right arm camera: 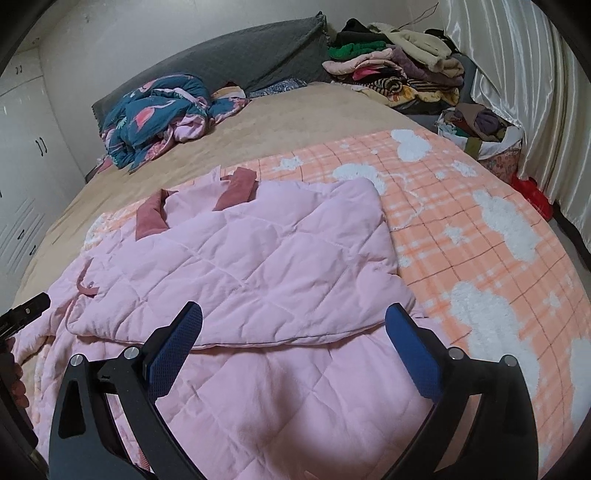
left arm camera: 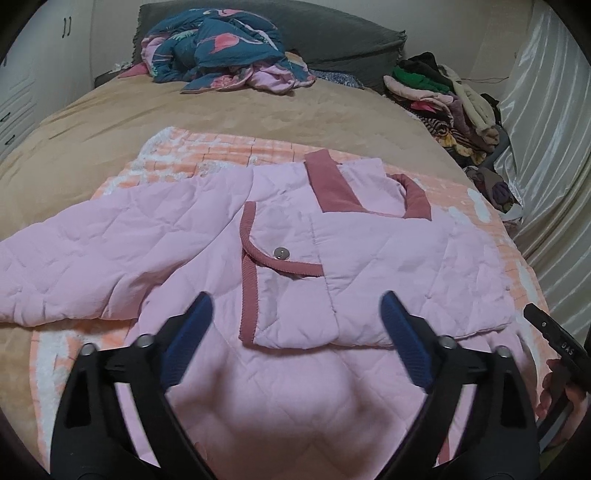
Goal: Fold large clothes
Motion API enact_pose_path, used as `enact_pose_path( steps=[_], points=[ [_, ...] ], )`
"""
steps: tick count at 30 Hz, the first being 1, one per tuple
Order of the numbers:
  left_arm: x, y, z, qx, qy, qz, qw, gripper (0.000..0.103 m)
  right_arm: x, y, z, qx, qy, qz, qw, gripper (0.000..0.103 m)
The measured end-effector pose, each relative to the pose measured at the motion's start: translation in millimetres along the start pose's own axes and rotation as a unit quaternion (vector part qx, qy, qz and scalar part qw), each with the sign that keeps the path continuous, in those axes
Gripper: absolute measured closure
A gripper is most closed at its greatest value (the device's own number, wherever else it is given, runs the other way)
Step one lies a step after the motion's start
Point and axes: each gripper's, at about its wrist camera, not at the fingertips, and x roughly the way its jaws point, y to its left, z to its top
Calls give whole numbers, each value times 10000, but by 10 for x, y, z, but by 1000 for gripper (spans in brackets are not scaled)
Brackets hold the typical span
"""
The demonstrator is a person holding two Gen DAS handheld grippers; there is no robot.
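Left hand-held gripper (left arm camera: 297,310): released, blue pads spread wide at the bottom of the left wrist view, nothing between them; it hovers above the jacket's lower half.
Right hand-held gripper (right arm camera: 293,325): also released, jaws wide and empty, low in the right wrist view, just over the folded edge of the jacket.
Jacket (left arm camera: 221,236): pink, quilted, with darker pink trim (left arm camera: 332,184) and a metal snap (left arm camera: 280,253). It lies in the middle of both views, on a peach checked blanket (right arm camera: 480,236) spread over the bed (left arm camera: 110,122). One side panel is folded over the body; one sleeve (left arm camera: 74,266) lies spread toward the left of the left wrist view.
Handling: it looks soft, padded and light, likely to puff and spring back from a crease, so folds probably need pressing flat. It is not fragile.
Where to grip: probably the sleeve cuff, the hem corners, or the stiffer trim, pinching a single edge.
Around: a crumpled blue flamingo quilt (left arm camera: 221,51) at upper left; a pile of clothes (right arm camera: 399,70) at upper right; a grey headboard cushion (left arm camera: 332,33); a shiny curtain (right arm camera: 517,92) on the right.
In the way: nothing lies on the jacket; the other piles are well apart.
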Motion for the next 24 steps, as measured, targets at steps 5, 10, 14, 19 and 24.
enact_pose_path(
  steps=[5,10,14,19,24],
  points=[
    [-156,-98,-14,79,-106,-94,9999,10,-146,42,-7,-28,-134,6,9999,4],
    [-352,-186,-48,211,-266,-92,9994,9,-277,131,-22,-97,-241,78,9996,4],
    [-496,-160,-91,274,-405,66,9988,9,-389,209,-26,-145,-311,204,9992,4],
    [-667,-101,-119,225,-536,86,9983,9,-562,297,-44,-190,-406,340,9984,4],
    [-884,-80,-210,237,-696,63,9973,9,-733,380,-93,-276,-504,407,9975,4]
  ],
)
